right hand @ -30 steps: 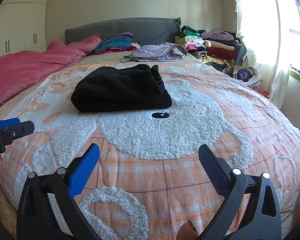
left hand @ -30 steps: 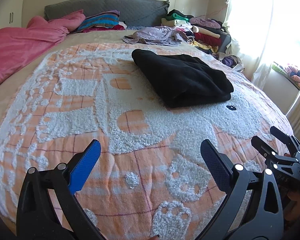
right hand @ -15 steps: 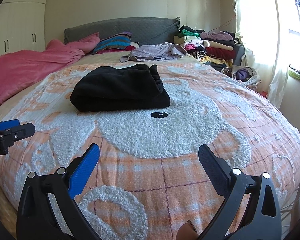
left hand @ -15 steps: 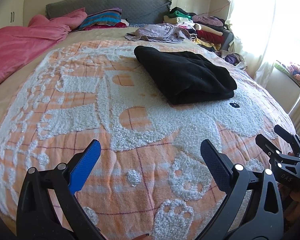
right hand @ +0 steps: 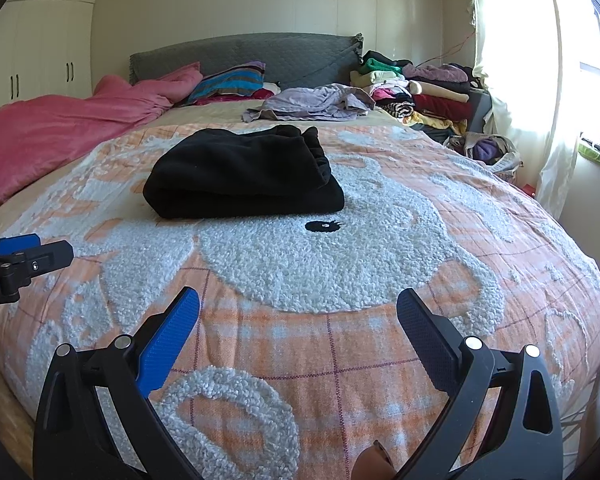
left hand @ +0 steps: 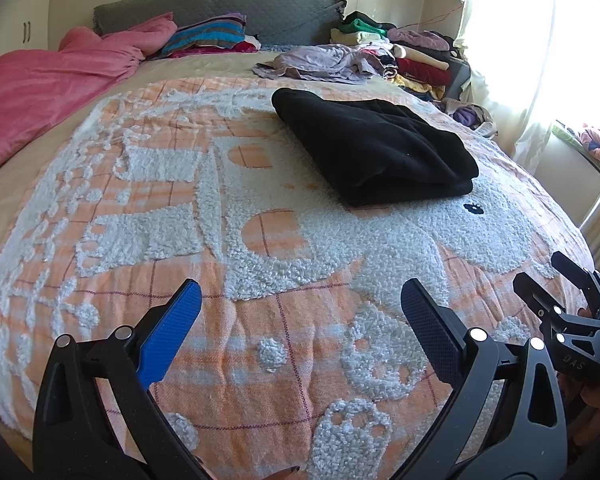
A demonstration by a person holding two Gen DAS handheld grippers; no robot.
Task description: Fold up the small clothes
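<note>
Two claws in view, both empty: my left claw and right claw each hang with jaws spread wide above the near edge of the bed, touching nothing. Change over the last second is small: the folded black garment has kept its shape and its place on the orange-and-white blanket, while both wrist views have drifted slightly, so the garment now sits a touch lower and nearer in the left view. I read this as the black piece being finished, lying as a tidy stack of layers toward the middle of the bed, just behind the small black mark of the blanket pattern, well apart from either claw. Pose: both claws are held low and roughly level, pointing toward the headboard; the right claw shows at the right edge of the left view, the left claw at the left edge of the right view, so they sit side by side with a gap between. Next candidate, in my judgement, is the crumpled lavender garment by the far edge, beside the clothes pile at the far right corner; reaching it means passing over the black stack without snagging it.
</note>
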